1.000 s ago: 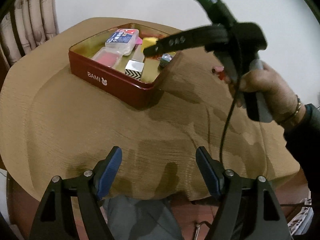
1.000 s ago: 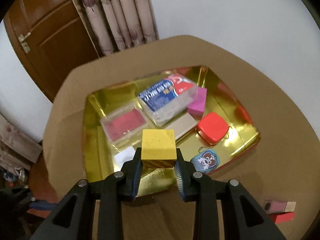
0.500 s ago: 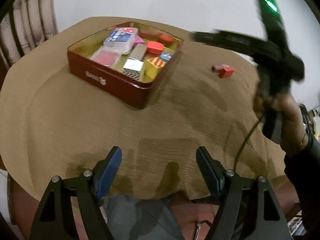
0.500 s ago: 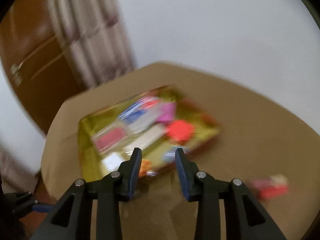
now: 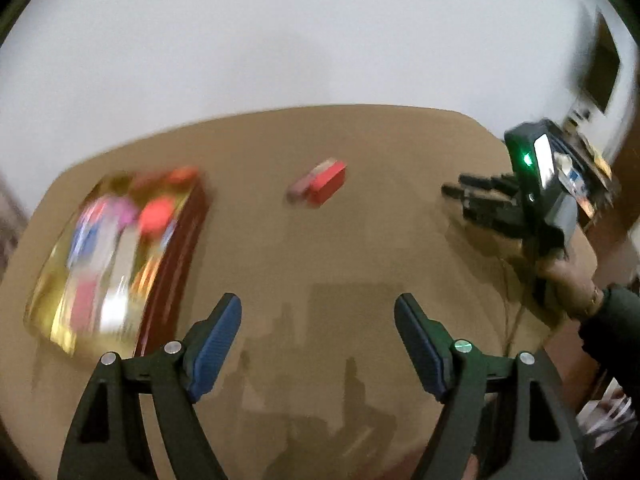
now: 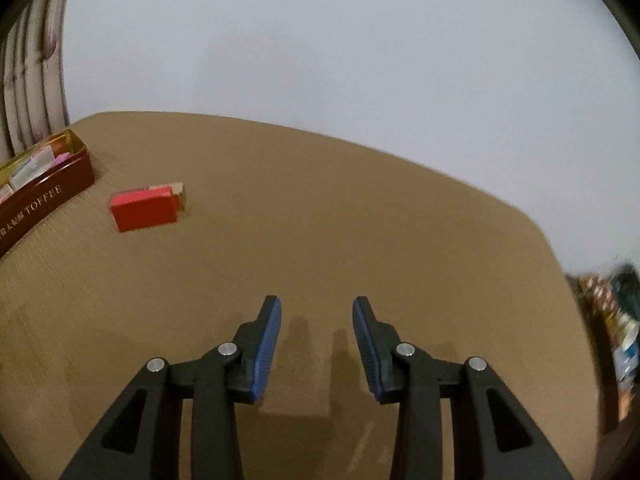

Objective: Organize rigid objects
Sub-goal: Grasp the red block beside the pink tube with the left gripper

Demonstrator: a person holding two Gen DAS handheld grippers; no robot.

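Red box [image 6: 144, 211] lies on table [image 6: 360, 240], near tin [image 6: 44, 196]. Right gripper [image 6: 317, 338] empty, half spread; left gripper [image 5: 318, 344] wide, empty. Risk: small piece just behind box gets knocked away.

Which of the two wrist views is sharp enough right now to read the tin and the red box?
Left wrist view: motion blur smears the tin and red box. Right wrist view: sharp; the tin's TOFFEE lettering reads, the red box is crisp, and only the right edge blurs.
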